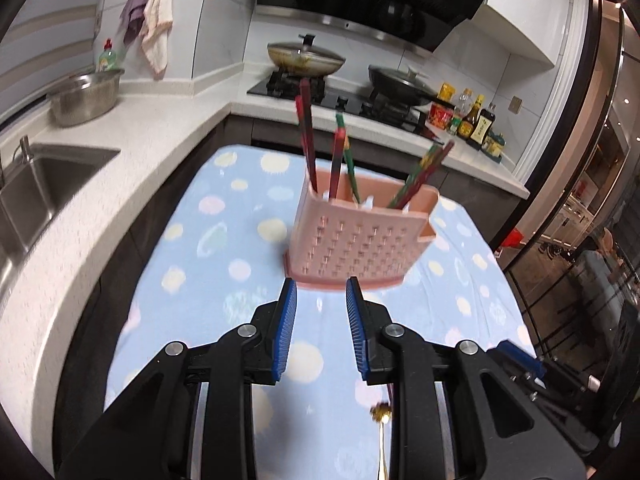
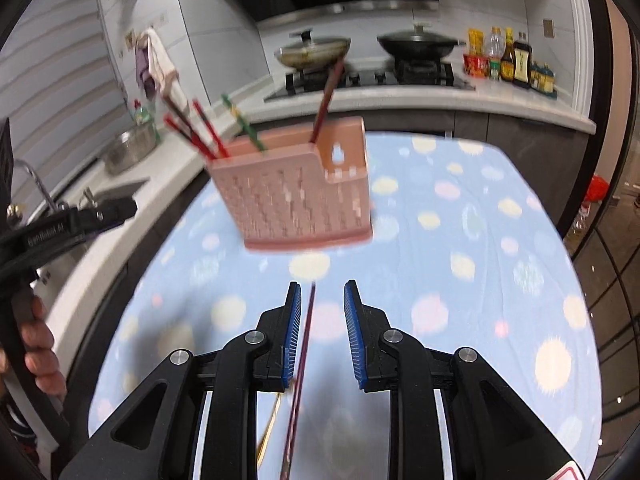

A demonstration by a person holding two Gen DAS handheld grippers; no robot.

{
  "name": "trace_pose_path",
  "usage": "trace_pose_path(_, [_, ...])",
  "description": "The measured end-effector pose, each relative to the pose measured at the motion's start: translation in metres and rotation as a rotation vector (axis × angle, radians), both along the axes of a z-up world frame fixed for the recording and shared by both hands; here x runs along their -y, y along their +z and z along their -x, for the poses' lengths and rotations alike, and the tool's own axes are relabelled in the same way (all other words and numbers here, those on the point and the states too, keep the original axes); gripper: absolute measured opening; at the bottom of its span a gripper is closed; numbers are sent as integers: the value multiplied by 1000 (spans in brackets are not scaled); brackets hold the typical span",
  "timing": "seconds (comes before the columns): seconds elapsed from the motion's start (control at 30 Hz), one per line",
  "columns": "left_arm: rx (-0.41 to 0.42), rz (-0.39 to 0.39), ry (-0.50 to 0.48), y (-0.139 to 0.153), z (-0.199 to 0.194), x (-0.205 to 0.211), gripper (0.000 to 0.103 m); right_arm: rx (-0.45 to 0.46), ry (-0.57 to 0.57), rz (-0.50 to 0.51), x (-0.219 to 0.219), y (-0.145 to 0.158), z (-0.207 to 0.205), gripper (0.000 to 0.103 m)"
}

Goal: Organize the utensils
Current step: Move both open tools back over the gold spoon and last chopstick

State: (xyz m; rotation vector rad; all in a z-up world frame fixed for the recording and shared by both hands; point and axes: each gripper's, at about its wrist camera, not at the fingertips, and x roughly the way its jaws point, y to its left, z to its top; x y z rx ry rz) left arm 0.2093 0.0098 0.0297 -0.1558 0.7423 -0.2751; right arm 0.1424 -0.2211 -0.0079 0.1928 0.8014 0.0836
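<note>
A pink perforated utensil holder stands on the blue dotted cloth, with several red and green chopsticks leaning in it. My left gripper is open just short of the holder's base, with nothing between its blue pads. My right gripper is open too, and points at the holder from a little further back. A dark red chopstick lies on the cloth and shows in the right gripper's gap near the left pad, with neither pad pressing on it. A gold spoon lies on the cloth under the grippers.
A white counter with a sink and a steel bowl runs along the left. At the back, a stove carries two lidded pans, with sauce bottles to their right. A hand holds the left gripper's handle.
</note>
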Motion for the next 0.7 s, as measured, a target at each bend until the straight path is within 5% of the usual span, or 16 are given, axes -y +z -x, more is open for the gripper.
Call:
trace_pose_path(0.33, [-153,-34,-19,-64,44,5,25,-161,71,9,-32,-68,52,23])
trace_pose_path(0.7, [-252,-63,-34,-100,79,5,25,-221,122,9,-47,-88,64,23])
